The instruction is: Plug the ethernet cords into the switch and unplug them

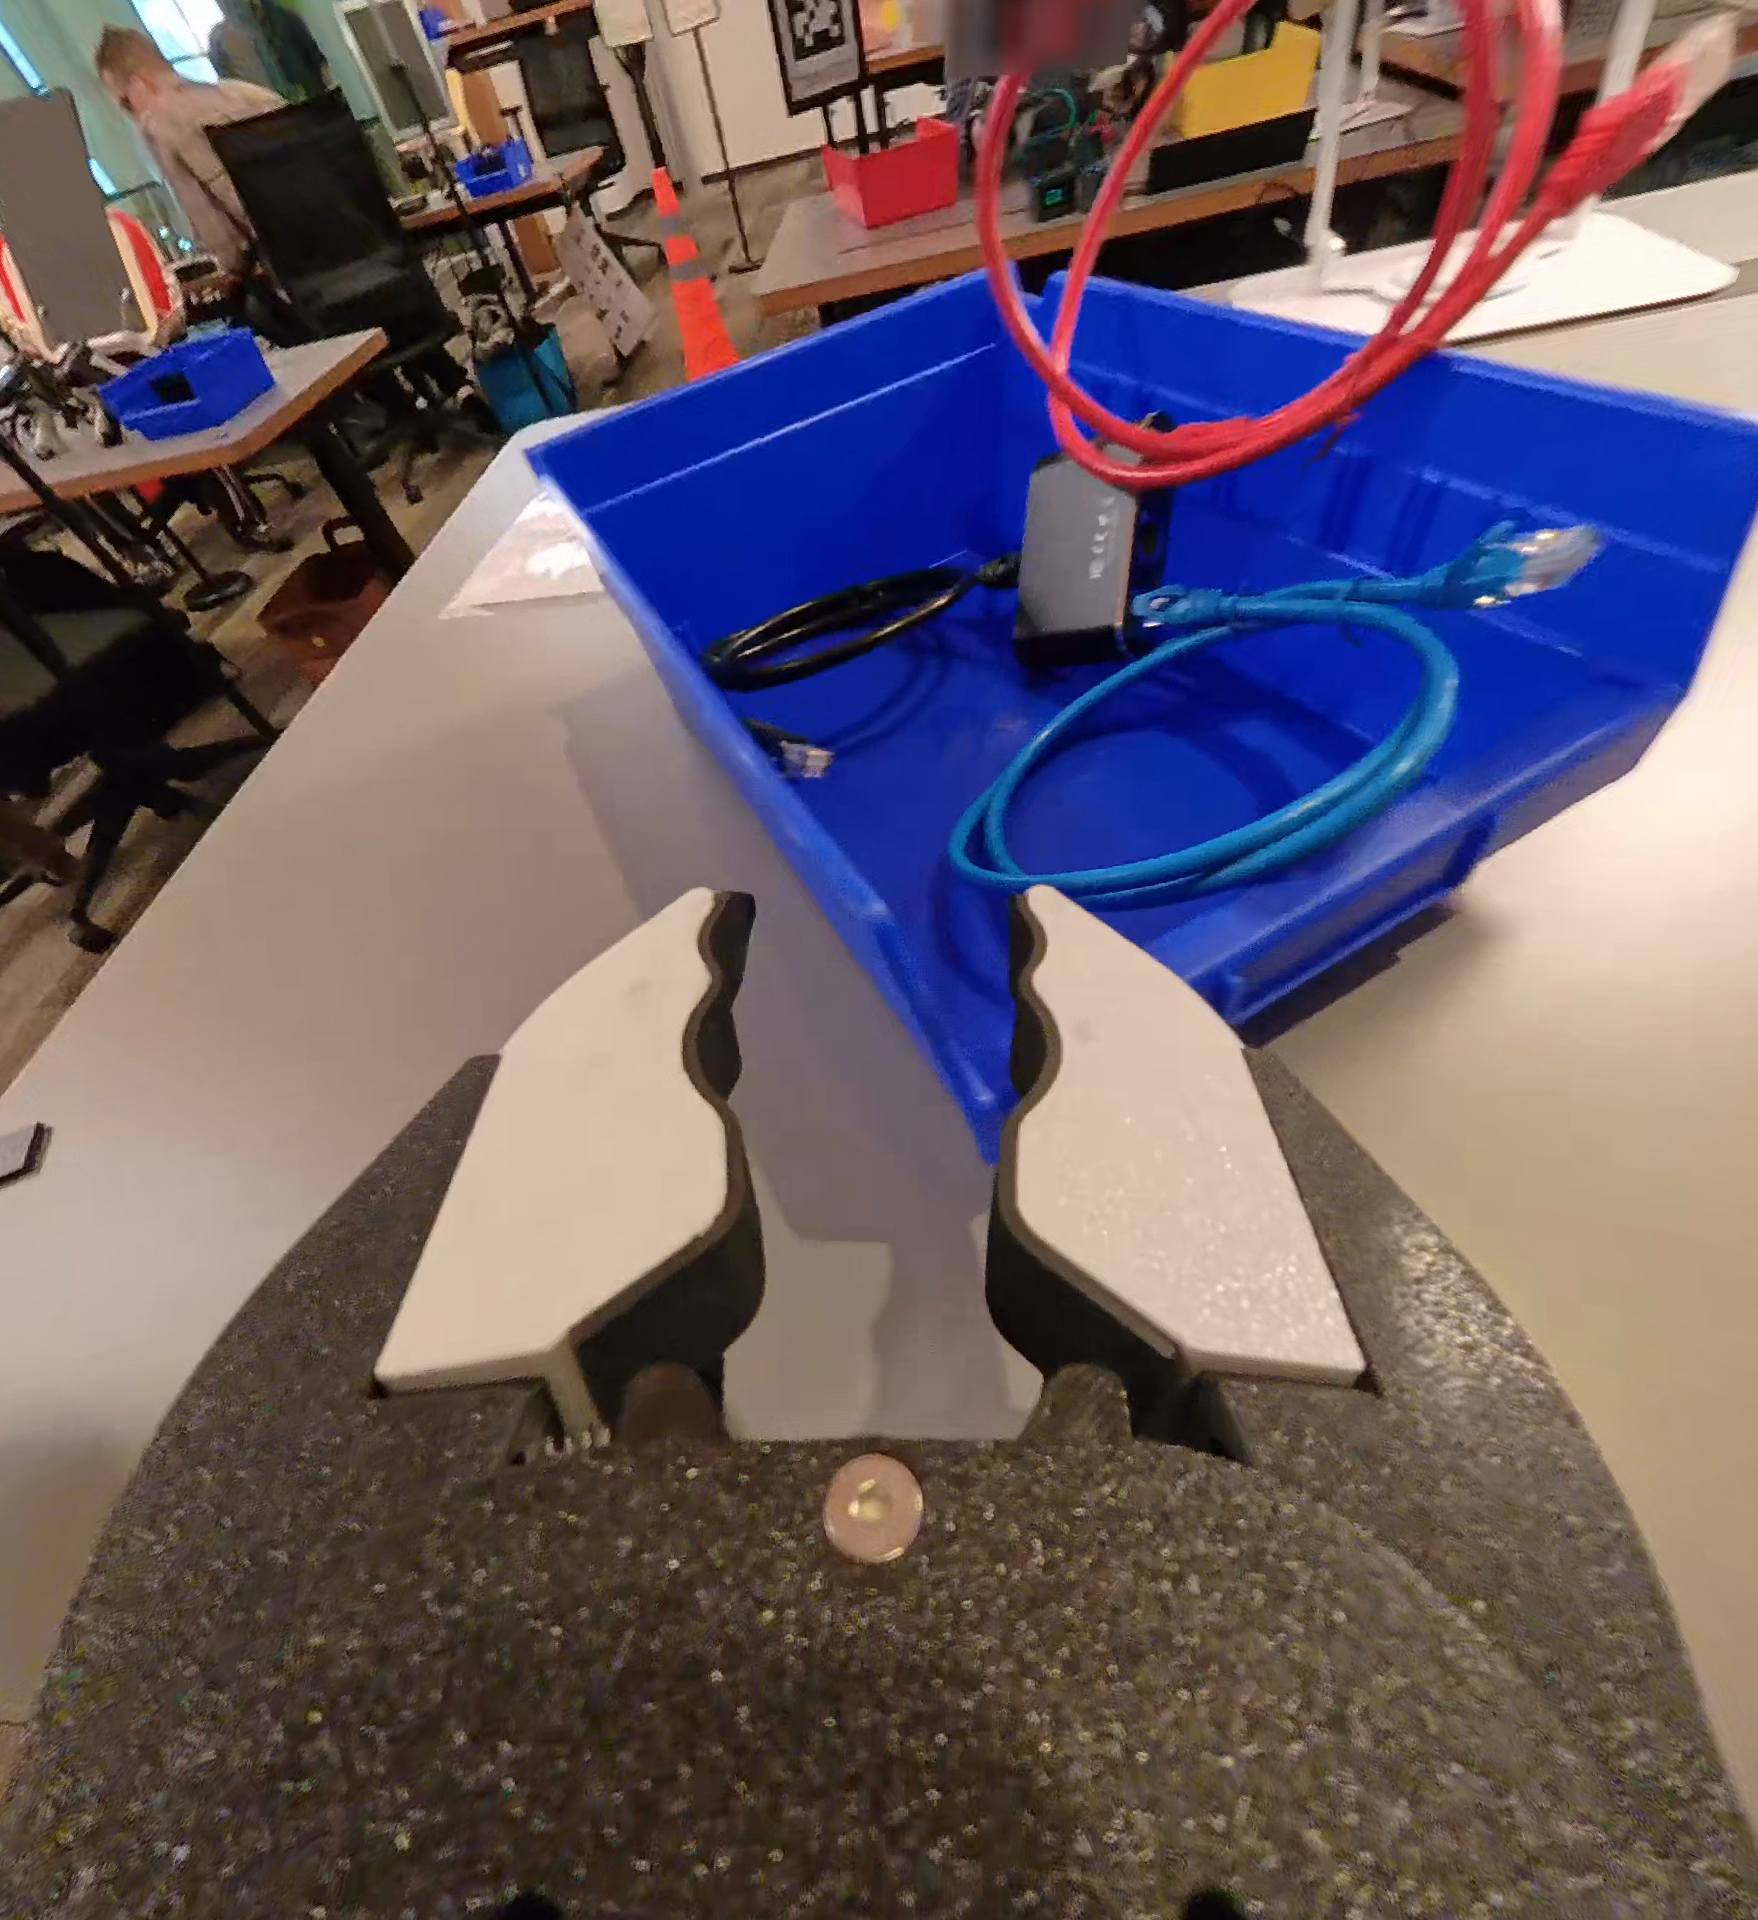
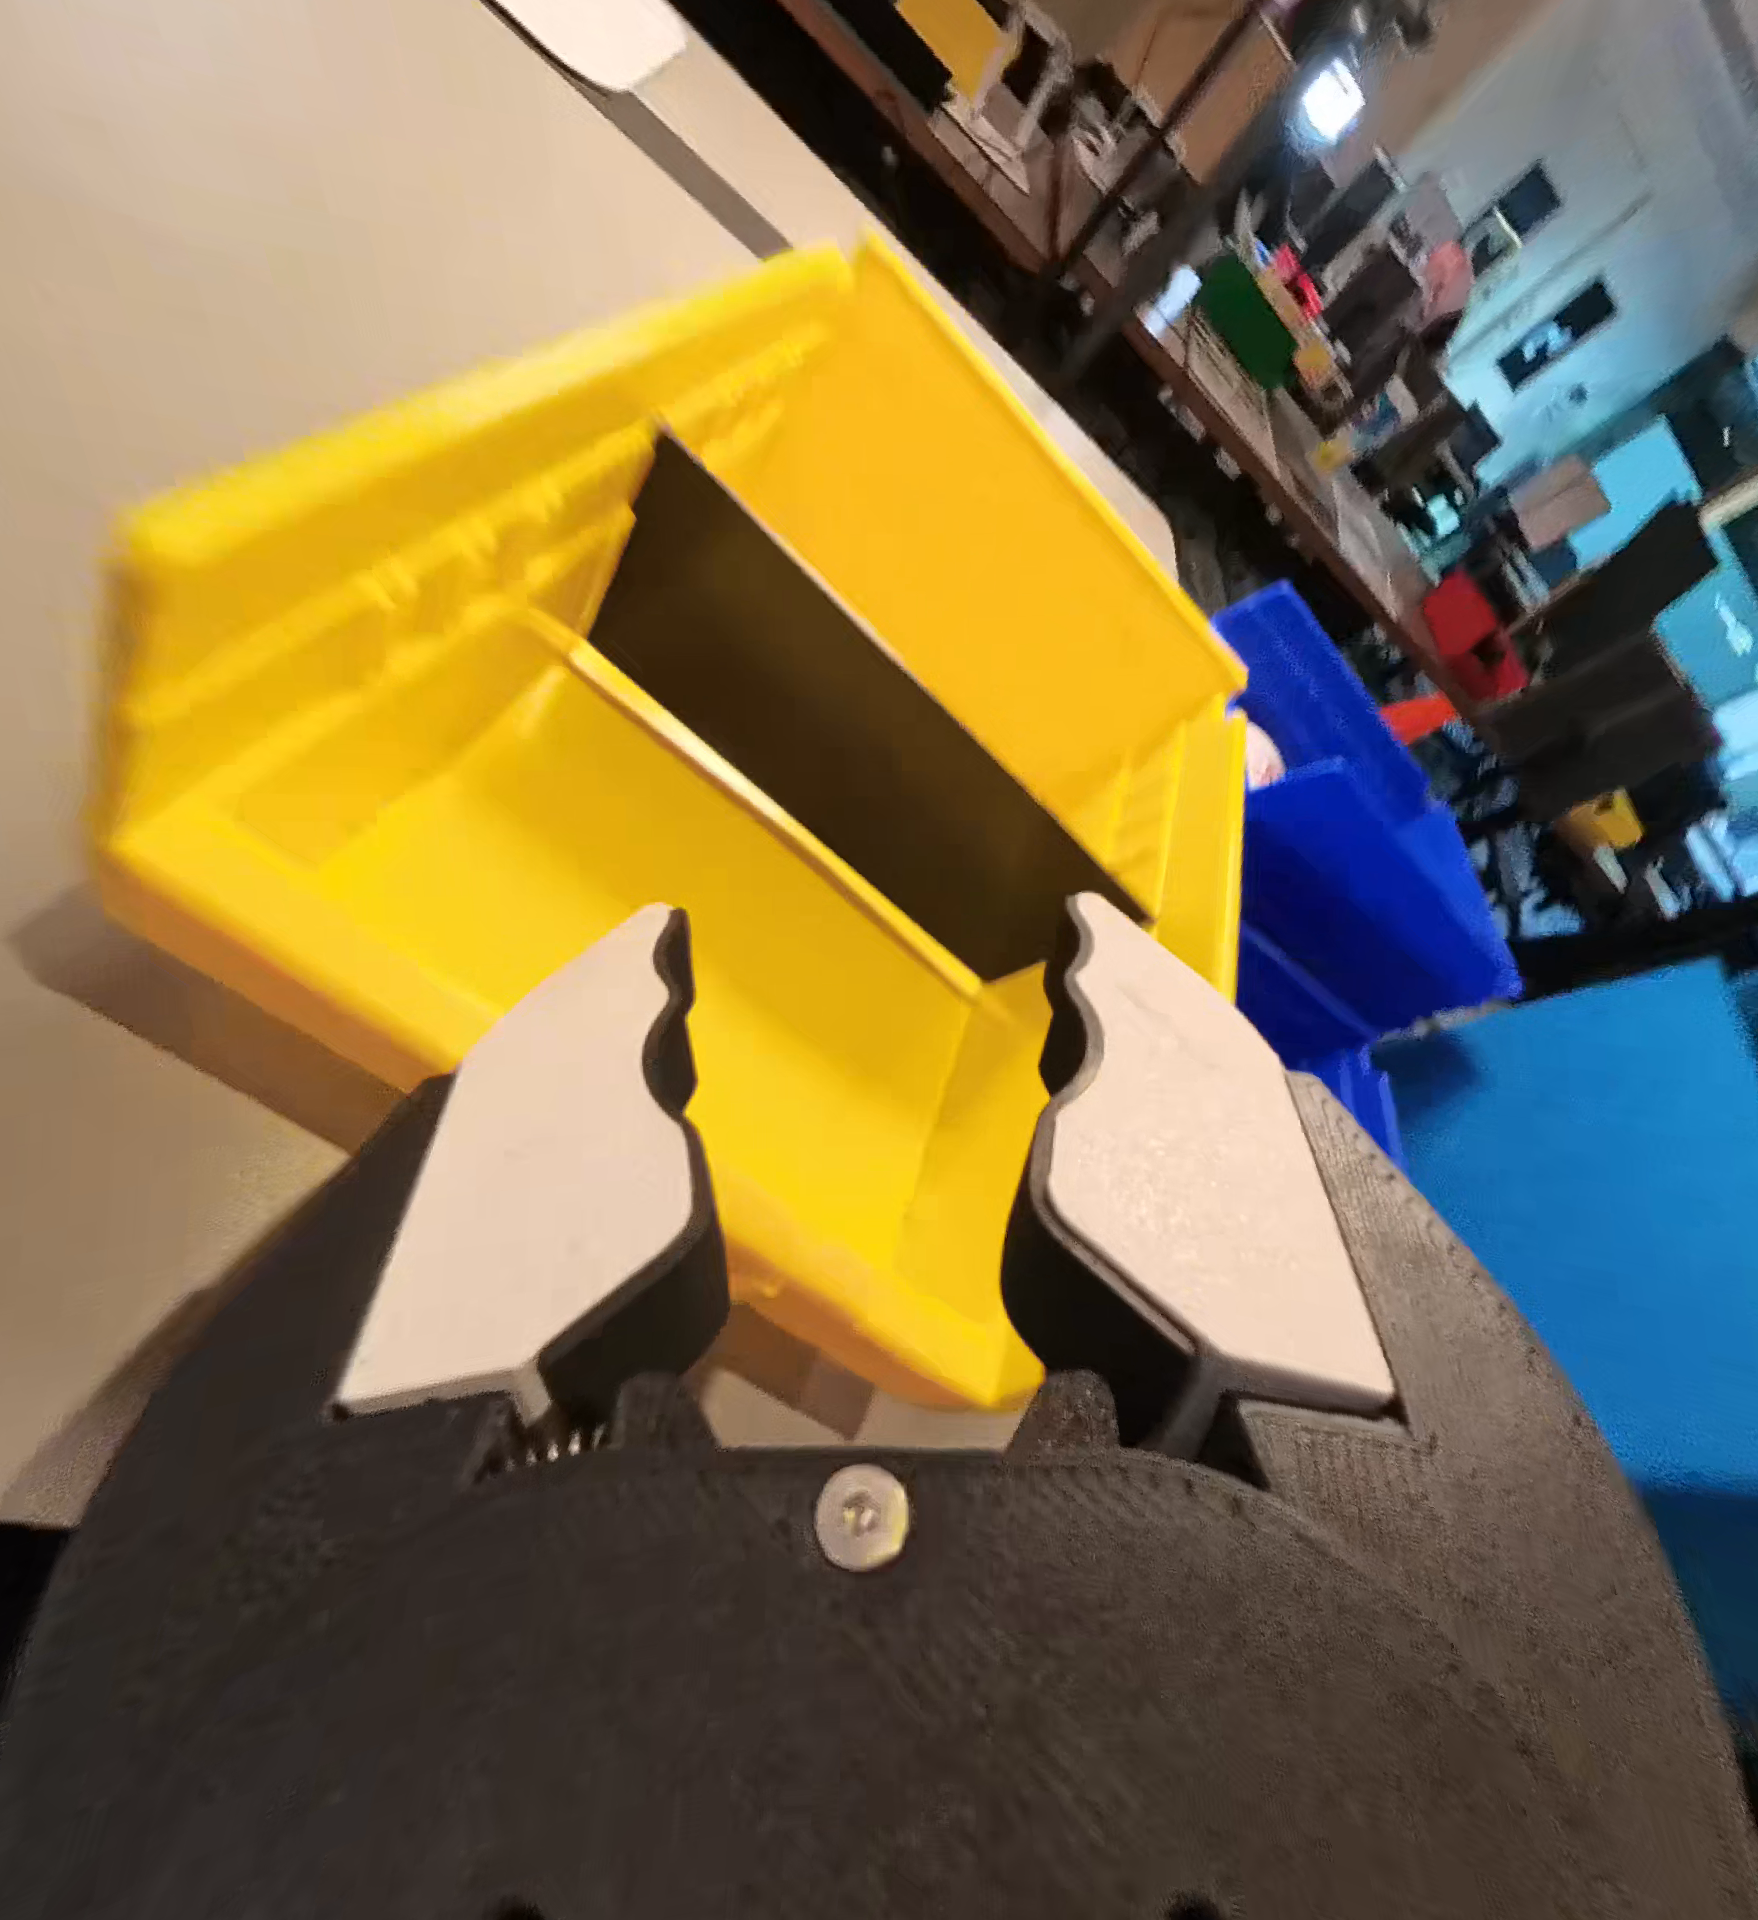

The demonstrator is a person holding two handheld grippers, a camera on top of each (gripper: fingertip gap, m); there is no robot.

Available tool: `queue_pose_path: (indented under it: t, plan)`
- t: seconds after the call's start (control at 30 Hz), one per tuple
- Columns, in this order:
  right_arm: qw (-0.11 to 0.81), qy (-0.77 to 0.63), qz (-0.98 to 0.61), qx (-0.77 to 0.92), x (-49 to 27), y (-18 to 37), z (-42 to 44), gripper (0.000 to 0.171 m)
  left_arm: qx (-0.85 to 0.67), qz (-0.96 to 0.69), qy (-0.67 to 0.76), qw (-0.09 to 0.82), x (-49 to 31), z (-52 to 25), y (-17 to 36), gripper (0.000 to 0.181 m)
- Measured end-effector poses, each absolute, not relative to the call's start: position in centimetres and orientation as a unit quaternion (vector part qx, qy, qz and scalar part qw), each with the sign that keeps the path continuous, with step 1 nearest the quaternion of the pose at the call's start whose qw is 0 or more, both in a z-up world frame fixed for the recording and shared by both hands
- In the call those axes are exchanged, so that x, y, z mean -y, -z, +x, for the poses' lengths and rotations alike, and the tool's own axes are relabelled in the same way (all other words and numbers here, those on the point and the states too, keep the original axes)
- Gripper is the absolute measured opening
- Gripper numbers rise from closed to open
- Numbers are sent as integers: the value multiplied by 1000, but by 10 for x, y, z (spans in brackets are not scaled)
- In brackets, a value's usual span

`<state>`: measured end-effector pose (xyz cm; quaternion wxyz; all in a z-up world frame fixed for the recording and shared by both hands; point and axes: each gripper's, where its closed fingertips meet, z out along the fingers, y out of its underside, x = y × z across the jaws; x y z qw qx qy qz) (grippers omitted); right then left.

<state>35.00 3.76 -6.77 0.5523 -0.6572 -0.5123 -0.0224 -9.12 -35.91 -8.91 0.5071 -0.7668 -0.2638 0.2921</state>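
Sitting in the blue bin (image 1: 854,499), the grey switch (image 1: 1077,551) leans tilted against the far wall, black cord (image 1: 844,623) coiled at its left, blue ethernet cord (image 1: 1270,769) looped at its right with one plug at the switch's near end and the other plug lifted free. Red ethernet cord (image 1: 1301,405) hangs in loops above the switch, lowest loop touching or just over its top, can't tell which. Left gripper (image 1: 880,914) hovers over the white table (image 1: 335,935) at the bin's near corner, angled down toward it, jaws apart, empty. Right gripper (image 2: 875,925) is rolled sideways over a yellow bin (image 2: 439,623) with a black divider (image 2: 854,707), jaws apart, empty. Switch markings too small to read.
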Motion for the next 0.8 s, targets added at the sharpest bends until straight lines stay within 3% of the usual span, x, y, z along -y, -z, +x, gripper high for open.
queue_pose_path:
  t: [0.17, 0.4, 0.53, 0.67, 0.8]
  plan:
    - [460, 189, -539, 680, -2, 3, 289, 65, 227, -784, -299, 494, 340, -72, 82, 61]
    - [289, 505, -306, 754, 53, -99, 220, 65, 216, -777, -309, 503, 335, -56, 62, 57]
    - [299, 594, -228, 711, 103, -149, 191, 64, 224, -774, -297, 513, 335, -54, 58, 56]
    - [319, 651, -153, 671, 141, -157, 175, 59, 227, -777, -282, 515, 335, -53, 65, 56]
    - [305, 653, -110, 684, 147, -118, 156, 58, 222, -781, -271, 517, 331, -48, 72, 56]
